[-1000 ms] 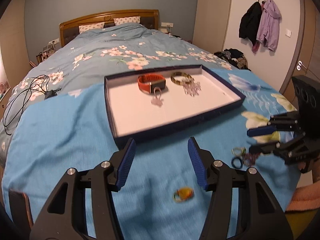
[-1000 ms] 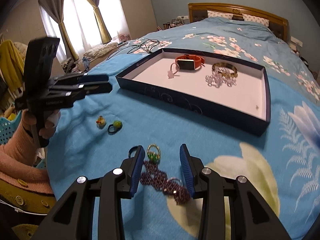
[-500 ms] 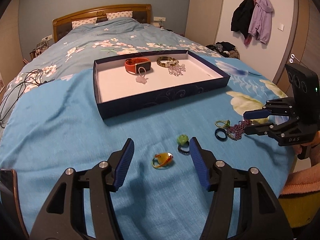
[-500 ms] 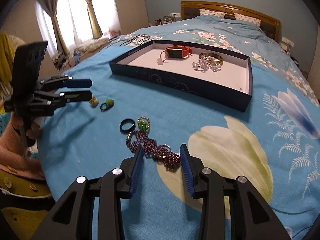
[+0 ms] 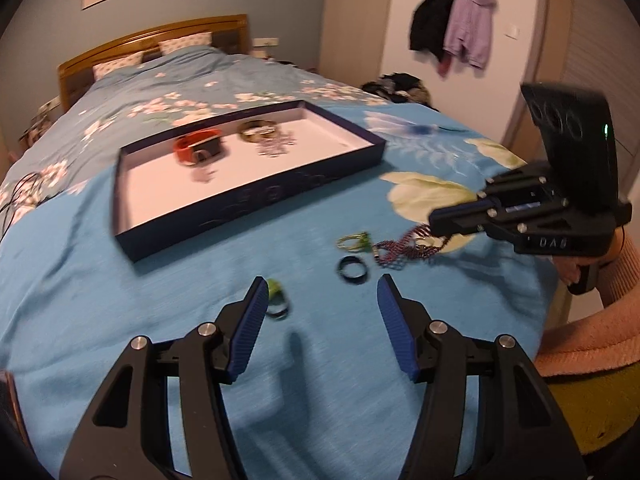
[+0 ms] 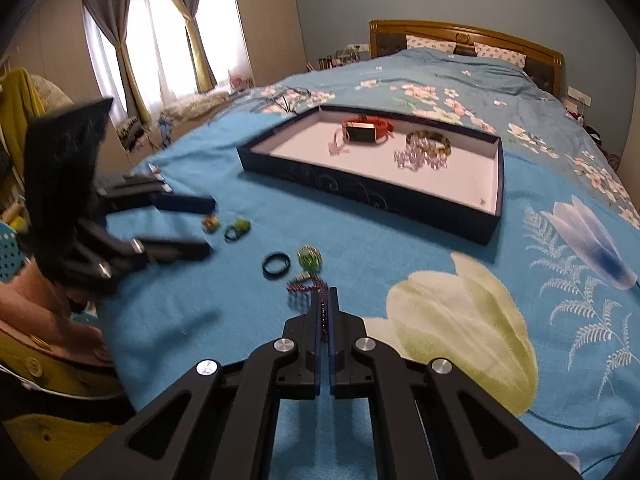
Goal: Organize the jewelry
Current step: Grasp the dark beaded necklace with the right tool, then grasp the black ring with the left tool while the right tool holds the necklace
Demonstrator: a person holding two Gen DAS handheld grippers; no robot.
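Note:
A dark blue tray (image 5: 256, 204) (image 6: 384, 194) lies on the bed and holds an orange watch (image 5: 196, 148) (image 6: 366, 128), a gold bangle (image 6: 428, 142) and a crystal bracelet (image 6: 418, 159). My right gripper (image 6: 326, 300) (image 5: 436, 222) is shut on a purple bead bracelet (image 6: 308, 289) (image 5: 400, 246), lifting it off the cover. My left gripper (image 5: 320, 304) (image 6: 200, 224) is open and empty, low over the cover. A black ring (image 5: 352, 270) (image 6: 276, 264), a green-and-gold ring (image 5: 354, 239) (image 6: 309, 258), a green-topped ring (image 5: 276, 300) (image 6: 237, 229) and an amber ring (image 6: 209, 222) lie loose nearby.
The blue floral bedcover (image 5: 120, 300) spans the bed, with the wooden headboard (image 6: 464, 38) far behind. Black cables (image 5: 16, 192) lie at the left edge. Coats (image 5: 456, 40) hang on the wall. Curtained windows (image 6: 156, 52) are to the left.
My right gripper has closed on the purple bead bracelet and begun lifting it. My left gripper has swung right, off the amber ring, towards the green-topped and black rings.

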